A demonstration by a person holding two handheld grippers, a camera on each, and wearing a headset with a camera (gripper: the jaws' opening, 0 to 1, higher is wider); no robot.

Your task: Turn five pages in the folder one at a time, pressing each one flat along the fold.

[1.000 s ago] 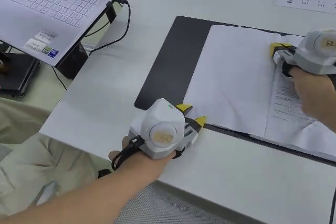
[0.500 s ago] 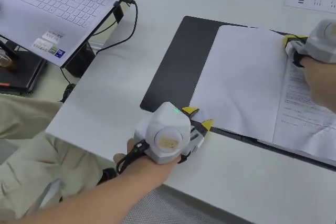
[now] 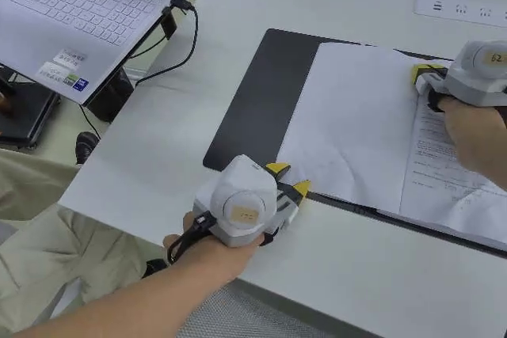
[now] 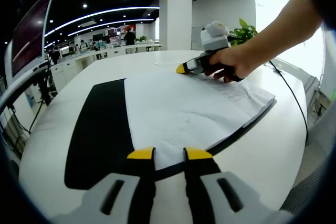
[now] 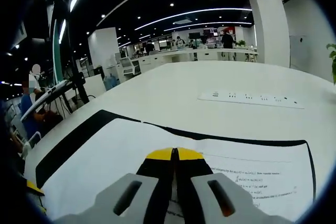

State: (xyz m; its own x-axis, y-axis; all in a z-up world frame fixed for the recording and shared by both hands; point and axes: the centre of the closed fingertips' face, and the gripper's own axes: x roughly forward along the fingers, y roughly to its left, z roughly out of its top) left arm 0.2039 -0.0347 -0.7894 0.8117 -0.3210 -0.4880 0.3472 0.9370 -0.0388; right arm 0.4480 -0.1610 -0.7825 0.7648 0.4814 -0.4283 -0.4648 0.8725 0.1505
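Note:
The folder lies open on the white table, its black cover point(image 3: 261, 100) spread to the left. A blank turned page point(image 3: 356, 124) lies flat over it, with a printed page point(image 3: 444, 172) on the right. My right gripper point(image 3: 420, 77) is shut, its yellow tips point(image 5: 173, 154) pressed down on the fold near the top of the pages. My left gripper point(image 3: 289, 180) rests at the near left corner of the blank page point(image 4: 178, 108). Its jaws stand slightly apart with nothing held. In the left gripper view the right gripper point(image 4: 191, 66) shows at the far edge of the pages.
An open laptop point(image 3: 79, 13) sits on a stand at the far left, with a black cable point(image 3: 178, 45) running from it. A white power strip point(image 3: 463, 7) lies beyond the folder. The table's near edge point(image 3: 158, 235) runs just below my left gripper.
Mostly the camera has shifted. The right gripper stays on the upper fold with only small shifts along it. The left gripper stays at the page corner.

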